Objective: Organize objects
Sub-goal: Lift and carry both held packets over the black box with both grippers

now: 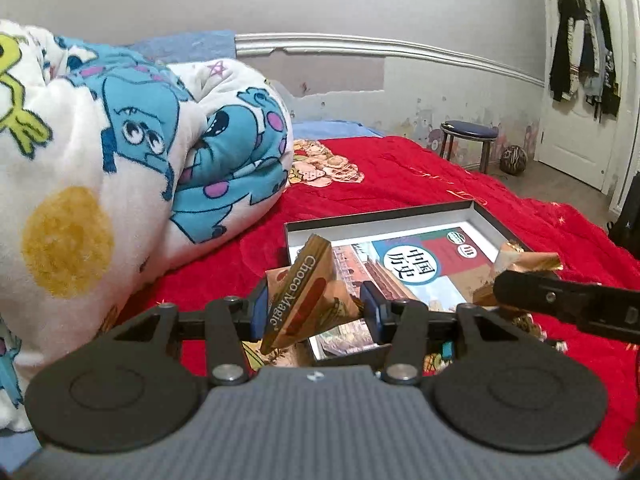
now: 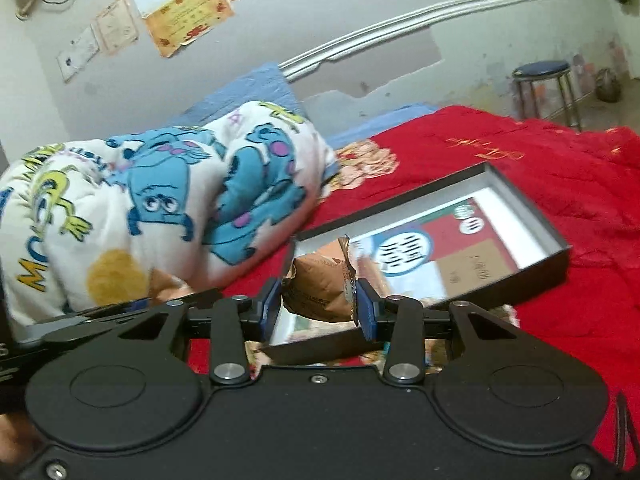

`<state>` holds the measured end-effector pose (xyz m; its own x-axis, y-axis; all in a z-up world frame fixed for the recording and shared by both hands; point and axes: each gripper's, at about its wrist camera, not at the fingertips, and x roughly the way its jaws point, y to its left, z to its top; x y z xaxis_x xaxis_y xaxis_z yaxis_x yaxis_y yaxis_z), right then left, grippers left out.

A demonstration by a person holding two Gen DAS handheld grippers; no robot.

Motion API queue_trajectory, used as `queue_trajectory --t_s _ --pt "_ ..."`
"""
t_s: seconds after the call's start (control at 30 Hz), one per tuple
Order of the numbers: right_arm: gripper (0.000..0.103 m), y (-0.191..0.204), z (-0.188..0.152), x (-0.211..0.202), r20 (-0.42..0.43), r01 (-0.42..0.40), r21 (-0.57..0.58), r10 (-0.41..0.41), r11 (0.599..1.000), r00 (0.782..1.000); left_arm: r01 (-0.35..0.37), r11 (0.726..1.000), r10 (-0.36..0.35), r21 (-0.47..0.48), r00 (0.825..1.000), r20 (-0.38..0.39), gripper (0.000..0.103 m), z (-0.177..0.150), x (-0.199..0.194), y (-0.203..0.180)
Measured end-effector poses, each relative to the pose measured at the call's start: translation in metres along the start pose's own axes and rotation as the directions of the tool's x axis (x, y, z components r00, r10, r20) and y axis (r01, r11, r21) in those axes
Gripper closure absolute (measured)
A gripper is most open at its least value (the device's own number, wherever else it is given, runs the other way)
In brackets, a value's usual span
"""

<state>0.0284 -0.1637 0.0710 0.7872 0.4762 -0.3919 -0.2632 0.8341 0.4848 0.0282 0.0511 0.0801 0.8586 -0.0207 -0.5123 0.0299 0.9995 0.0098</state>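
the left tongs (image 1: pixel 314 306) are clamped on a tan snack packet (image 1: pixel 302 300) printed "choco magic", held above the near corner of the open box (image 1: pixel 496 220) that lies on the red bedspread (image 1: pixel 420 172). only the left wrist view shows that lettering; it also shows the right tongs (image 1: pixel 516 286) coming in from the right edge with a crumpled gold wrapper (image 1: pixel 528 258), and a white door (image 1: pixel 580 80) hung with dark clothes. the right wrist view shows the right tongs (image 2: pixel 320 306) pressed on a brown, crumpled wrapper (image 2: pixel 320 284) over the box's (image 2: pixel 552 240) near end, plus paper certificates (image 2: pixel 188 20) on the wall, which the left view cuts off at its top edge. a book cover (image 1: pixel 420 264) with a round chinese title lies inside the box; the right view blurs that title past reading. the cartoon blanket (image 2: pixel 160 208) is heaped at the left in both views. a blue-topped stool (image 2: pixel 544 72) stands beyond the bed. the box's near wall is hidden behind both sets of tongs.
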Motion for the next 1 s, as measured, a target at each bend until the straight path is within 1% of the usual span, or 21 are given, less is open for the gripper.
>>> queue_trajectory --t_s 0.07,0.17,0.23,0.33,0.47,0.6,0.7,0.77,0.87,0.93,1.0 --pt "0.064 0.001 0.01 0.005 -0.016 -0.014 0.01 0.014 1.0 1.0 0.006 1.0 -0.006 -0.003 0.999 -0.033 0.052 0.004 0.01 0.002" --pt "0.064 0.006 0.027 0.014 -0.043 0.003 -0.013 -0.004 1.0 0.999 -0.008 1.0 0.008 0.001 0.998 -0.06 0.052 0.009 0.025 0.003" --pt "0.064 0.007 0.037 0.022 -0.059 0.015 -0.018 -0.016 1.0 0.998 0.014 1.0 -0.015 -0.018 0.997 -0.079 0.052 0.012 0.033 0.005" --pt "0.064 0.005 0.049 0.038 -0.078 0.004 0.004 -0.003 1.0 0.997 0.053 0.998 -0.056 -0.043 0.994 -0.095 0.052 0.016 0.045 0.005" --pt "0.064 -0.003 0.06 0.066 -0.124 0.067 0.004 -0.066 0.998 0.99 0.06 0.998 -0.062 -0.024 0.992 -0.111 0.052 0.025 0.064 -0.003" --pt "0.064 -0.017 0.068 0.085 -0.15 0.061 0.053 -0.052 0.997 0.987 0.077 0.997 -0.08 -0.027 0.986 -0.147 0.052 0.03 0.088 -0.01" --pt "0.064 -0.026 0.069 0.095 -0.16 0.066 0.066 -0.054 0.996 0.986 0.096 0.995 -0.1 -0.031 0.982 -0.161 0.052 0.03 0.104 -0.014" --pt "0.064 -0.031 0.068 0.099 -0.162 0.054 0.085 -0.04 0.995 0.986 0.107 0.993 -0.114 -0.053 0.98 -0.164 0.052 0.026 0.109 -0.013" --pt "0.064 -0.041 0.061 0.105 -0.168 0.038 0.126 -0.017 0.991 0.986 0.127 0.988 -0.141 -0.083 0.972 -0.187 0.052 0.019 0.117 -0.01" --pt "0.064 -0.048 0.054 0.109 -0.181 0.042 0.157 -0.014 0.987 0.983 0.136 0.987 -0.151 -0.089 0.969 -0.197 0.052 0.015 0.12 -0.009" --pt "0.064 -0.052 0.047 0.115 -0.207 0.062 0.17 -0.025 0.983 0.978 0.13 0.988 -0.145 -0.083 0.968 -0.206 0.052 0.012 0.124 -0.008"
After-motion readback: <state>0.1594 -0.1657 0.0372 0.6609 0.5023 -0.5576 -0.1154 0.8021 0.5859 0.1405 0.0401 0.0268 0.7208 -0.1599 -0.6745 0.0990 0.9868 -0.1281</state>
